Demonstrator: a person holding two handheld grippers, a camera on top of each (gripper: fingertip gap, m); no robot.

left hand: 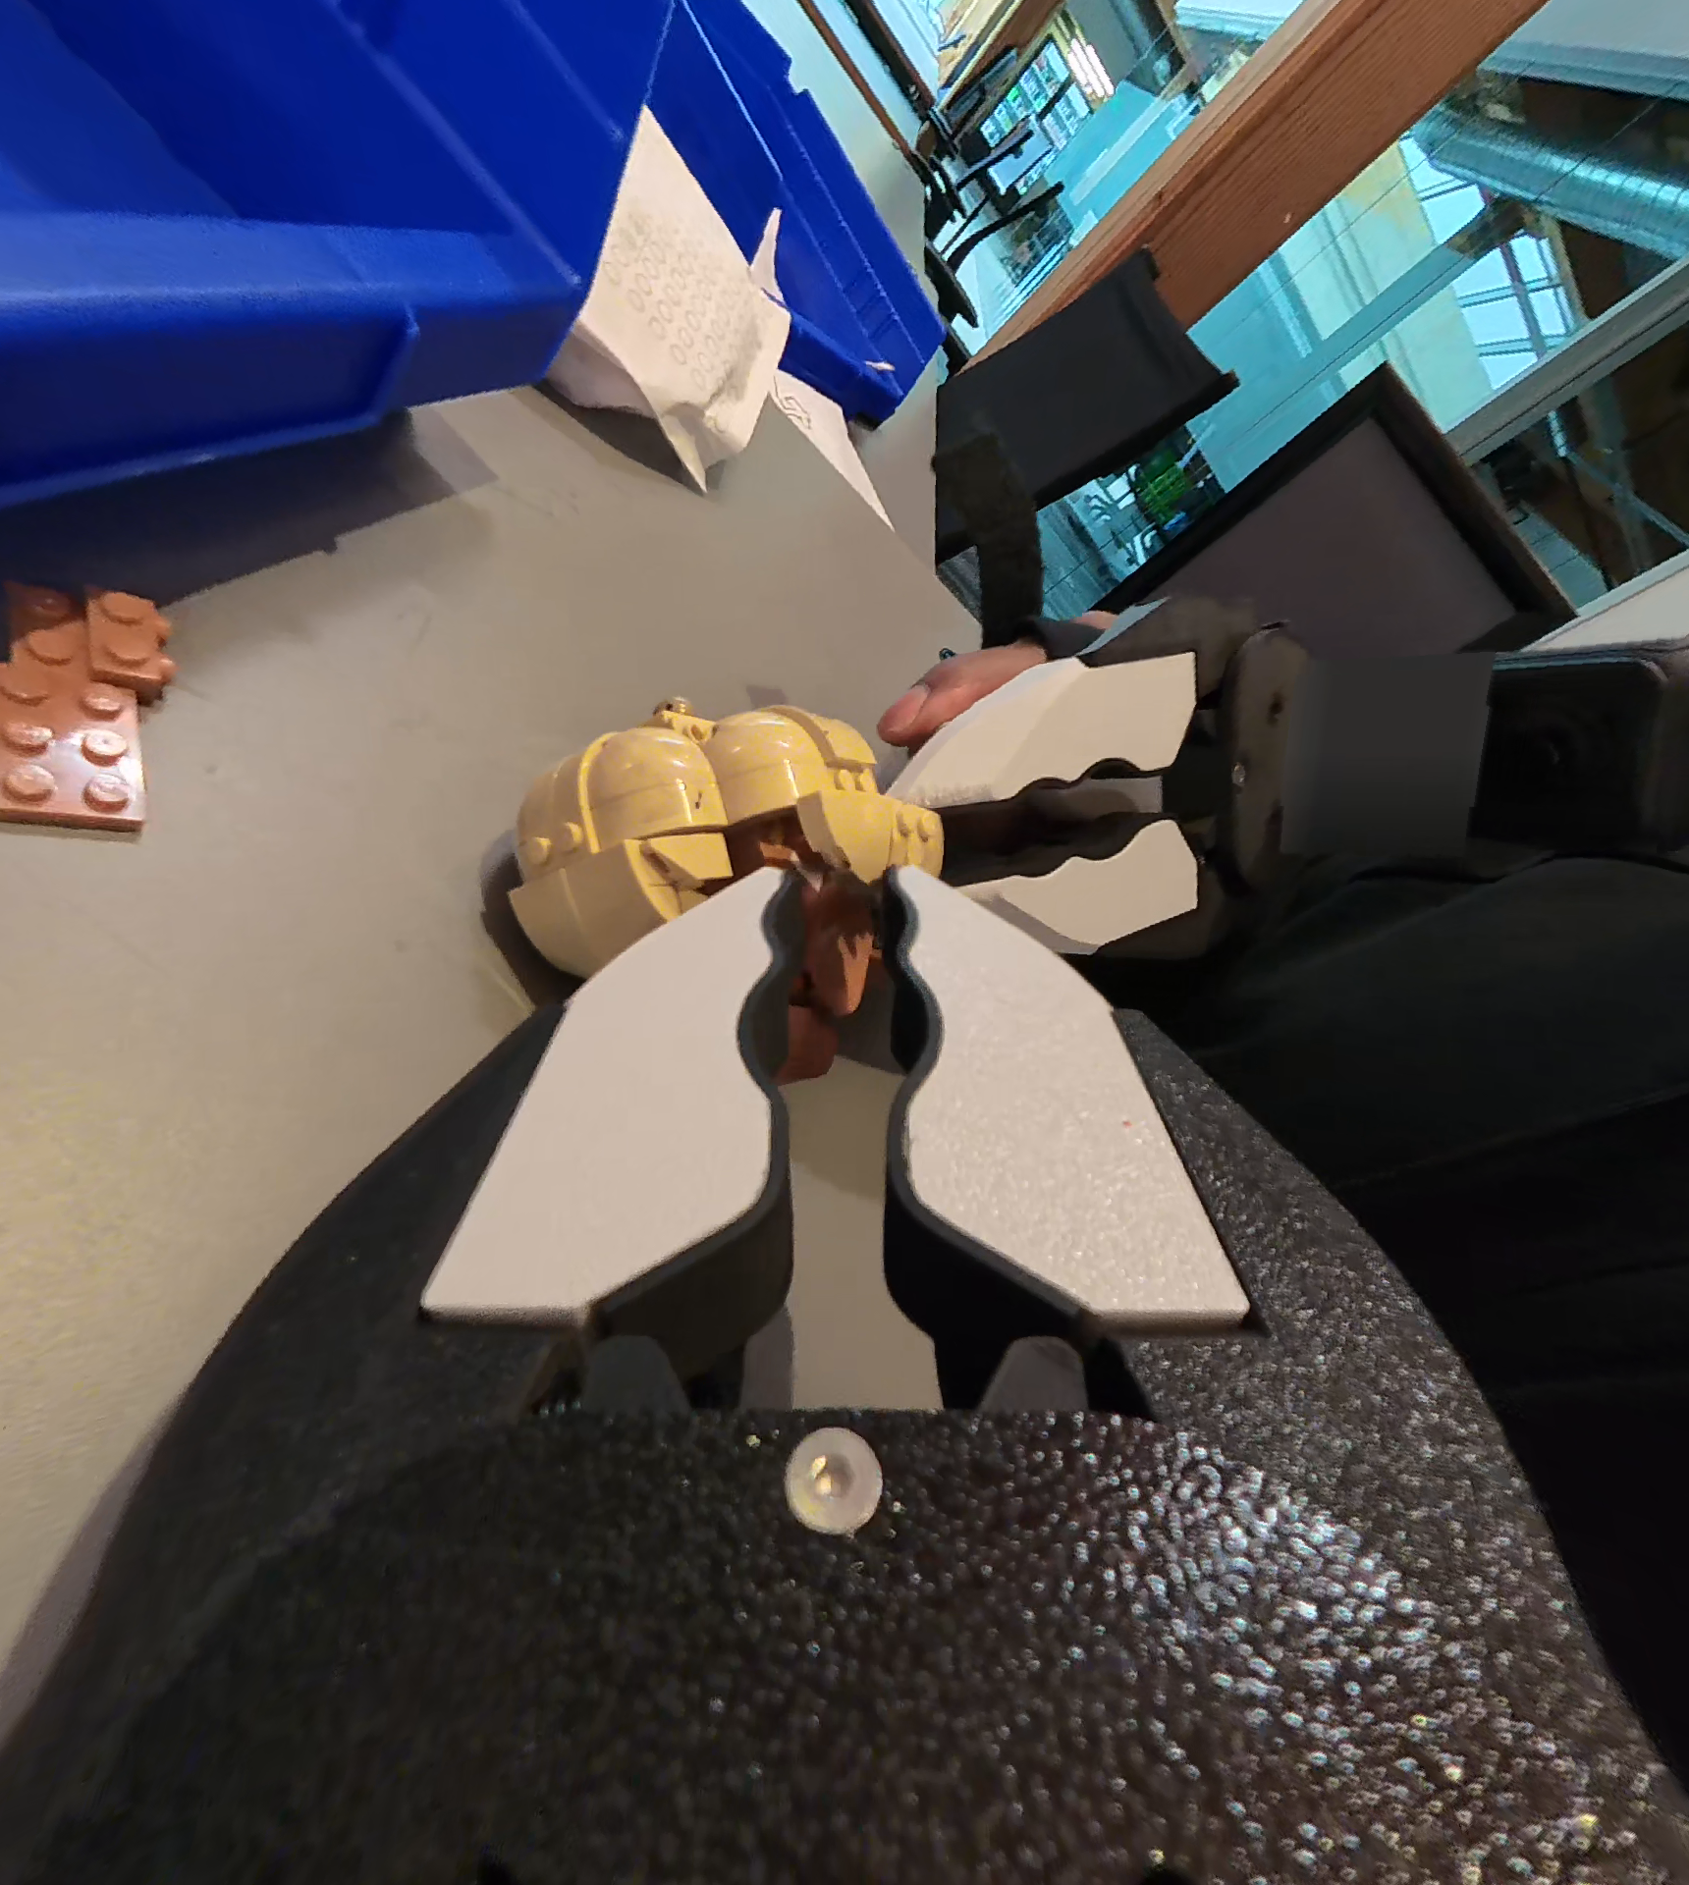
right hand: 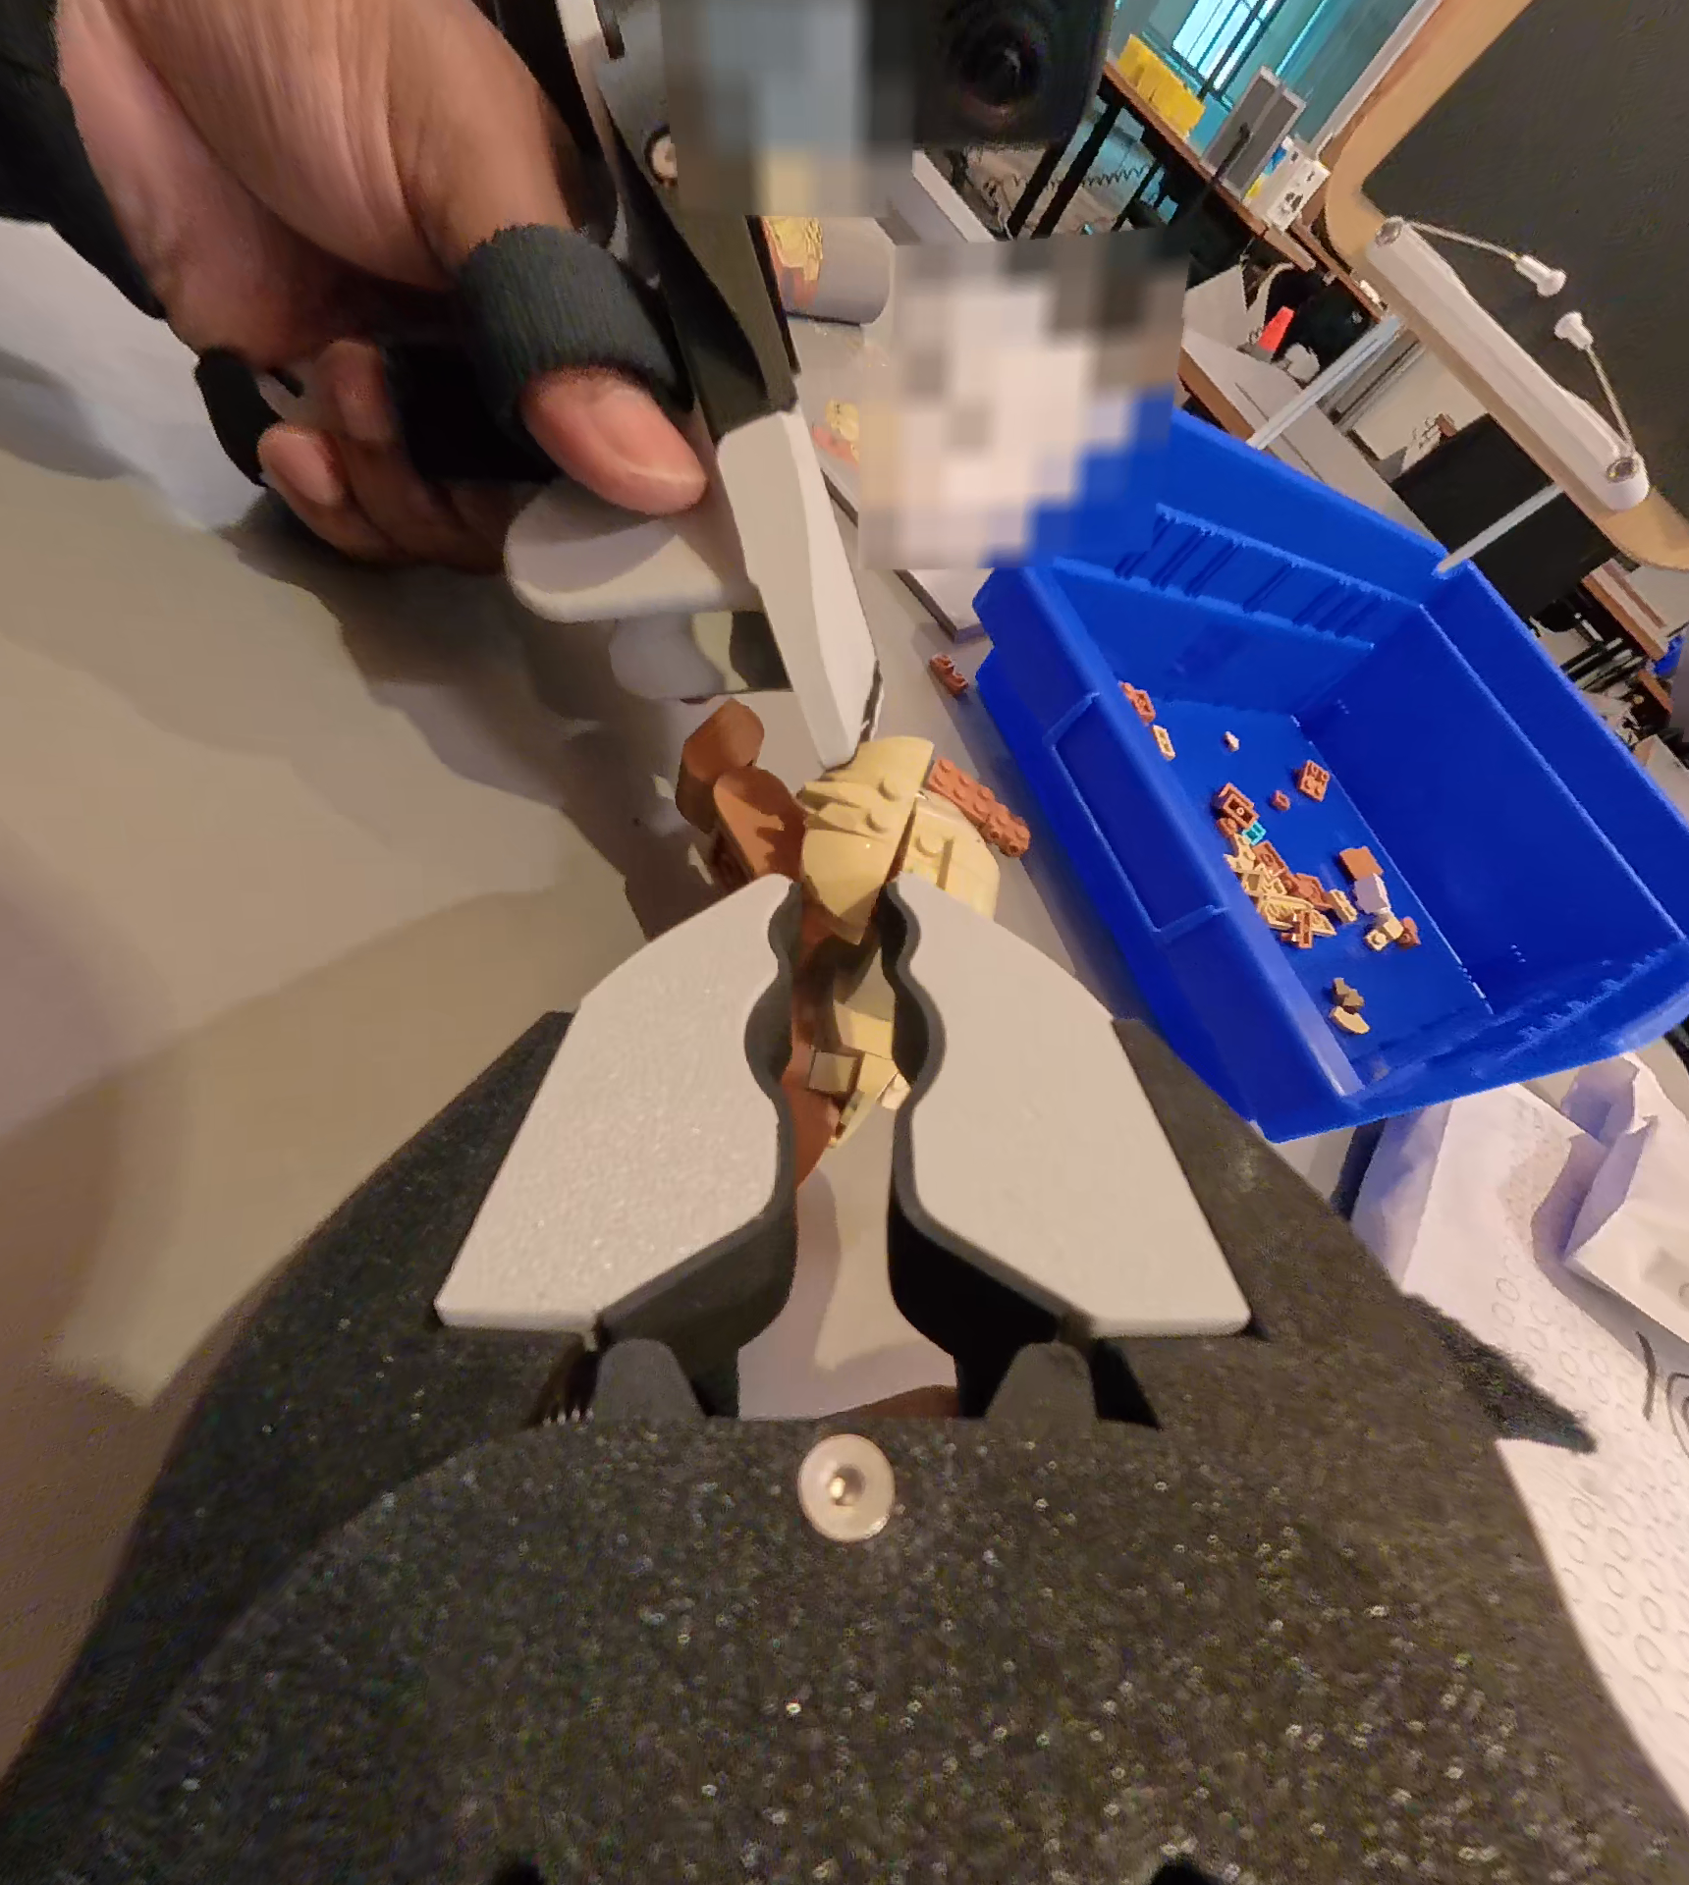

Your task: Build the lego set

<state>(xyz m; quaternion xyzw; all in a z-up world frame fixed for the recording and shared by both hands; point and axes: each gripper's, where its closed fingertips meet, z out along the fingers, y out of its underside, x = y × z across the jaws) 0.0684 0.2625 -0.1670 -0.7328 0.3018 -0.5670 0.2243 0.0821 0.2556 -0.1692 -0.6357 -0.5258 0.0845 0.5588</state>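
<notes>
A small tan and brown lego model (left hand: pixel 657 816) lies on the grey table (left hand: pixel 310 969). My left gripper (left hand: pixel 835 898) is shut on its brown part (left hand: pixel 835 969). My right gripper (left hand: pixel 932 831) comes in from the right and grips the model's tan end. In the right wrist view my right gripper (right hand: pixel 842 908) is shut on the tan and brown model (right hand: pixel 851 867). The left gripper (right hand: pixel 835 750), held by a hand (right hand: pixel 361 255), comes down on the model from above. The model's underside is hidden.
Brown plates (left hand: pixel 65 714) lie on the table at the left. Blue bins (left hand: pixel 208 255) stand behind, one (right hand: pixel 1534 816) holding several small loose pieces (right hand: pixel 1300 877). Brown bricks (right hand: pixel 983 806) lie behind the model. Crumpled white paper bags (left hand: pixel 687 306) (right hand: pixel 1636 1428) lie beside the bins. Only a small space, under 4 cm, lies between the two pairs of fingers.
</notes>
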